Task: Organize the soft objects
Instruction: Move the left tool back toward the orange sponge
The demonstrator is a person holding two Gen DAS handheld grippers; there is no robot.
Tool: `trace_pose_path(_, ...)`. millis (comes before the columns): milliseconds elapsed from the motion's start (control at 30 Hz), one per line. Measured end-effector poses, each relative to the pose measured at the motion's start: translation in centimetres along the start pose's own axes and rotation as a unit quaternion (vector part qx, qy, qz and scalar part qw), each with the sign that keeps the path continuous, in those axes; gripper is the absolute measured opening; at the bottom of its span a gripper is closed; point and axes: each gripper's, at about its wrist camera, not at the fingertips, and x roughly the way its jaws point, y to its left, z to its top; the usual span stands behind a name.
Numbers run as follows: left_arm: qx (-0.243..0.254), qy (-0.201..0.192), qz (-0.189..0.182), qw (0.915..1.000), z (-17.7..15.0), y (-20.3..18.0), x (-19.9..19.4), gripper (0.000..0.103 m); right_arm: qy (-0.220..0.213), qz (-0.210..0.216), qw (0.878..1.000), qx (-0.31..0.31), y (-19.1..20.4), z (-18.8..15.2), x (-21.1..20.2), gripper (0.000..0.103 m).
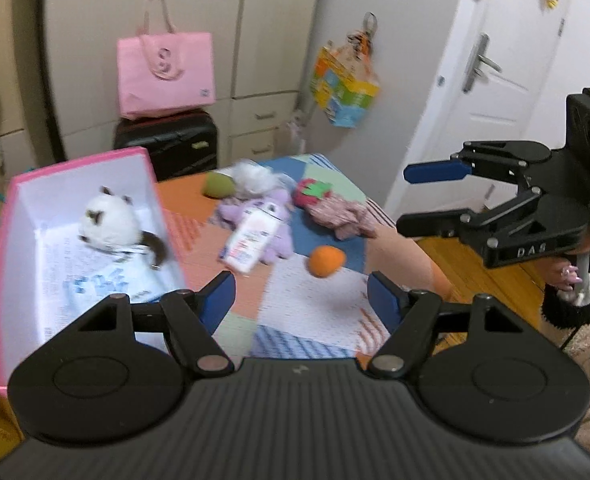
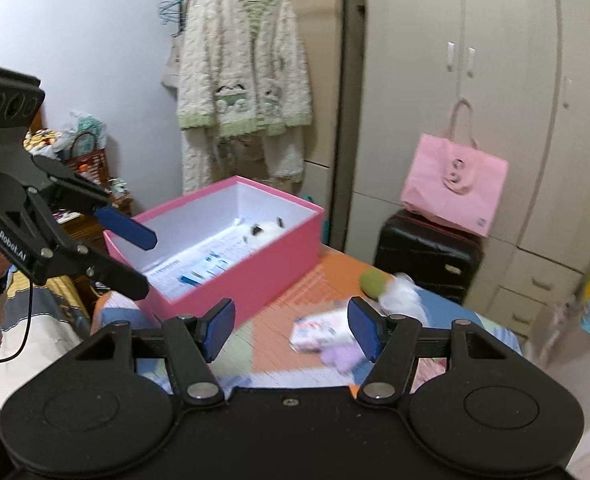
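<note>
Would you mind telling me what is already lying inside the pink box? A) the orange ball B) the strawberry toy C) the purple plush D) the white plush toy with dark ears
D: the white plush toy lies inside the pink box, while the other toys remain out on the mat.

Your left wrist view looks down over the worktop (image 1: 315, 312) from close by; your right wrist view faces the wardrobe. Both share the pink box (image 1: 75, 240) (image 2: 231, 276).
</note>
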Motion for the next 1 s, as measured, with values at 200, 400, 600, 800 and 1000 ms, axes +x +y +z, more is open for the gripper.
trace_pose_path(200, 0.018, 0.029, -0.025, 0.9991, 0.1, -1.8, 3.8, 0.072, 0.007, -0.008, 0.999, 0.045, -2.8, -3.1, -0.7, 0.069)
trace_pose_path(400, 0.017, 0.054, -0.069, 0.996, 0.1, -2.8, 7.7, 0.072, 0.015, 0.007, 0.994, 0.107, -5.6, -6.2, 0.8, 0.069)
trace_pose_path(600, 0.01, 0.08, -0.089, 0.9927, -0.6, -3.1, 12.1, 0.072, 0.011, 0.002, 0.99, 0.137, -8.0, -8.6, 2.7, 0.07)
trace_pose_path(800, 0.011, 0.058, -0.081, 0.995, -1.5, -2.7, 14.9, 0.072, 0.001, -0.02, 0.989, 0.145, -9.5, -10.5, 4.4, 0.074)
trace_pose_path(1000, -0.012, 0.029, -0.075, 0.9967, -2.2, -1.9, 17.9, 0.072, -0.011, -0.042, 0.987, 0.152, -11.1, -11.7, 6.5, 0.077)
